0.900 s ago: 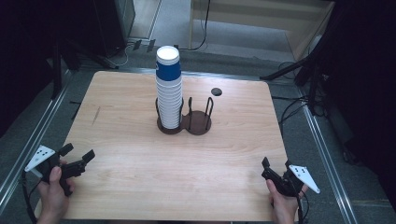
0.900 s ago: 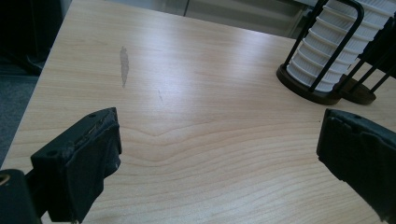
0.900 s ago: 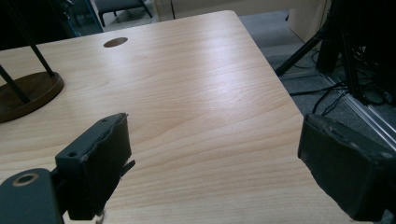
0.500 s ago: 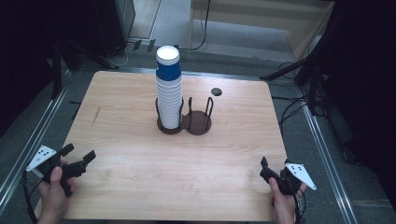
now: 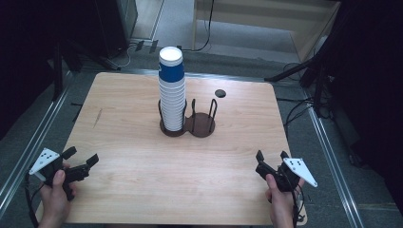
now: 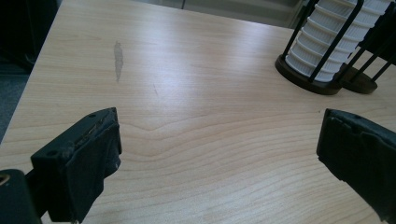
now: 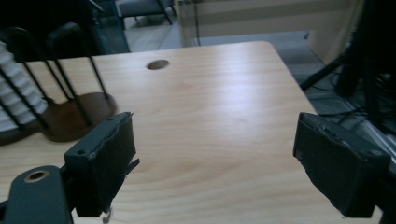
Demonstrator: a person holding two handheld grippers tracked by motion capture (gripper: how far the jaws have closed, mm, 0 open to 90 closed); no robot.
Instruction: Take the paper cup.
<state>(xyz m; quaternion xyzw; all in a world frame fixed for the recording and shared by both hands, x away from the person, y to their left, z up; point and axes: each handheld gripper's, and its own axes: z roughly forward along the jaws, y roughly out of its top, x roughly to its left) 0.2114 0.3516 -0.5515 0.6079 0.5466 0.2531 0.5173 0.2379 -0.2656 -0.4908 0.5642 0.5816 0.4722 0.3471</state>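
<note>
Wooden table (image 5: 142, 142) lies bare under both grippers' fingers, released, holding nothing.

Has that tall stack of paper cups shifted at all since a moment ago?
No. The stack of cups sits in the same ring of the dark holder, left of the small dark hole in the table.

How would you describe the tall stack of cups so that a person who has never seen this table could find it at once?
Look at the middle of the wooden table, slightly toward its far edge, where a dark holder with two round bays and thin upright rods stands. The stack of cups fills its left bay and rises far above the rods. It is white and ribbed with a blue cup on top, while the right bay is empty.
</note>
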